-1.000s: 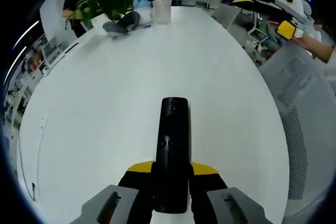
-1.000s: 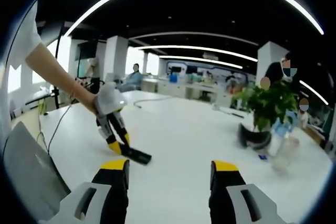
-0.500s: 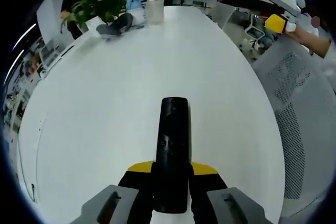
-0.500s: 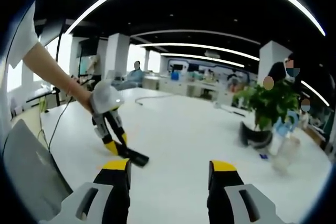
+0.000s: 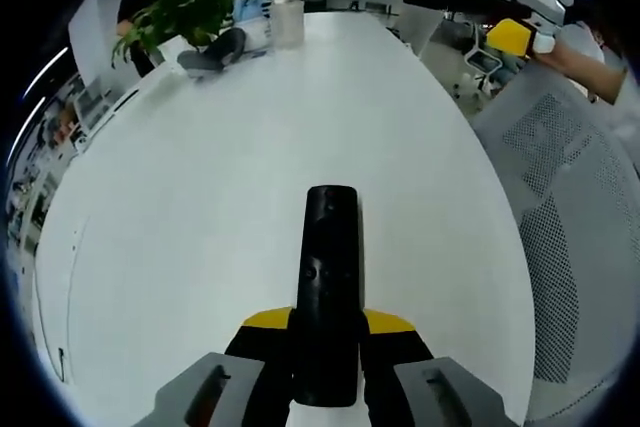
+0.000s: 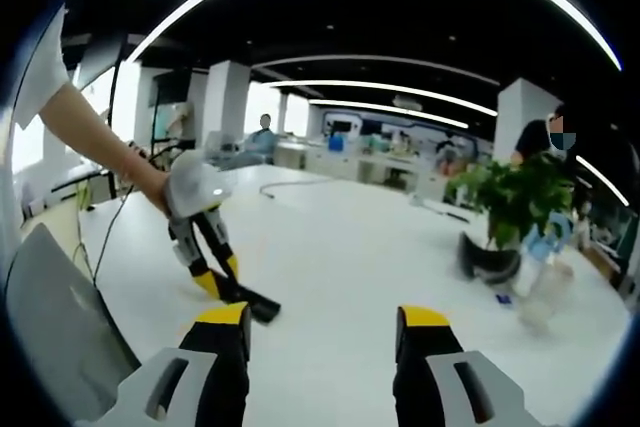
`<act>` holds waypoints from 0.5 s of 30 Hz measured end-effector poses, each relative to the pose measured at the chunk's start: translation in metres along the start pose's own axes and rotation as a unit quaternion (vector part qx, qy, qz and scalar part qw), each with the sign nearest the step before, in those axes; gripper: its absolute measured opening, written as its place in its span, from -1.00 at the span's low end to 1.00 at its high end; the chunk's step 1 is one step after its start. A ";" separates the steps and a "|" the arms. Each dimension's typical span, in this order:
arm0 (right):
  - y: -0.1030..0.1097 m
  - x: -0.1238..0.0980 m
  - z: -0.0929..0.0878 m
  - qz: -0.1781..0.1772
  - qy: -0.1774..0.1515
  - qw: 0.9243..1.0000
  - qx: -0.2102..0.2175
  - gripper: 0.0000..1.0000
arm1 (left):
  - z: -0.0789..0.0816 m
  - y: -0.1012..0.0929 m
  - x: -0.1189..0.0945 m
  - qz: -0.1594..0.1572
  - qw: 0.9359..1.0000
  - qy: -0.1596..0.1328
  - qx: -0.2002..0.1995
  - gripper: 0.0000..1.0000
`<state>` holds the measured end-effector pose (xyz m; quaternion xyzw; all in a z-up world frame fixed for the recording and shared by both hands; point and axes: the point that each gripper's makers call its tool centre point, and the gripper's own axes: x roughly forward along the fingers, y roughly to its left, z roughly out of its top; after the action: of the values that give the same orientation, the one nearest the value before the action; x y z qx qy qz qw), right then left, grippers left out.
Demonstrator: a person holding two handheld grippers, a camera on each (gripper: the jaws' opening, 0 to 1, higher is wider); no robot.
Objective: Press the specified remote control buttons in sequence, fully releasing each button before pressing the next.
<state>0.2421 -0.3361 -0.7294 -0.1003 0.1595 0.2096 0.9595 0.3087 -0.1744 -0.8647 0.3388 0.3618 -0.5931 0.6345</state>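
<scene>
A black remote control (image 5: 327, 287) lies lengthwise between the yellow-tipped jaws of my left gripper (image 5: 328, 325), which is shut on its near end above the white table (image 5: 200, 197). In the right gripper view that same left gripper (image 6: 218, 284) reaches down from a person's hand with the remote control (image 6: 255, 303) sticking out near the table top. My right gripper (image 6: 322, 323) is held up over the table, open, with nothing between its fingers. It also appears at the top right of the left gripper view as the right gripper (image 5: 525, 2).
A potted plant (image 5: 190, 7), a dark headset-like object (image 5: 212, 52) and a pale jug (image 5: 288, 19) stand at the table's far end. A grey mesh chair back (image 5: 570, 197) lies right of the table. People sit far off in the office.
Both views have shifted slightly with the hands. The remote stays clamped in the left gripper; the right gripper stays open above the table.
</scene>
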 end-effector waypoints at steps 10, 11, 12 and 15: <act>-0.002 -0.001 0.000 -0.005 -0.002 1.000 0.000 0.11 | 0.000 -0.009 0.000 -0.003 1.000 -0.004 0.002 -0.52; -0.002 -0.001 0.000 -0.006 -0.002 1.000 0.000 0.11 | 0.000 -0.010 -0.001 -0.004 1.000 -0.004 0.002 -0.52; -0.002 -0.001 0.000 -0.005 -0.001 1.000 0.000 0.11 | 0.000 -0.011 -0.001 -0.004 1.000 -0.005 0.003 -0.52; -0.001 -0.001 0.000 -0.005 0.000 1.000 -0.003 0.11 | 0.000 -0.014 -0.001 -0.006 1.000 -0.005 0.007 -0.52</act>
<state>0.2421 -0.3375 -0.7288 -0.1036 0.1582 0.2052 0.9603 0.2944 -0.1752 -0.8641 0.3380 0.3570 -0.6009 0.6302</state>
